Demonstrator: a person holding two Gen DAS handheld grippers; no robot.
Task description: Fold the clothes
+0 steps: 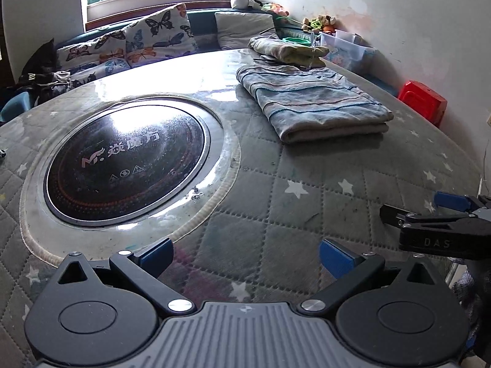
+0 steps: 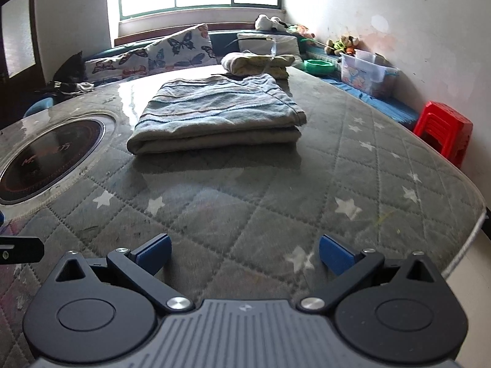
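Note:
A folded blue-grey striped garment (image 1: pixel 310 101) (image 2: pixel 218 113) lies flat on the quilted star-patterned table cover (image 1: pixel 276 196) (image 2: pixel 276 178). Behind it rests a second folded garment, yellowish-green (image 1: pixel 288 49) (image 2: pixel 257 63). My left gripper (image 1: pixel 245 257) hovers open over the cover, well short of the striped garment, with nothing between its blue pads. My right gripper (image 2: pixel 244 253) is open too, empty, in front of the striped garment's folded edge. The right gripper also shows in the left wrist view at the right edge (image 1: pixel 442 217).
A round black induction hob (image 1: pixel 125 162) (image 2: pixel 49 156) is set into the table on the left. Butterfly-print cushions (image 1: pixel 147 40) line a bench under the window. A red plastic stool (image 2: pixel 442 132) and a clear storage box (image 2: pixel 365 72) stand by the right wall.

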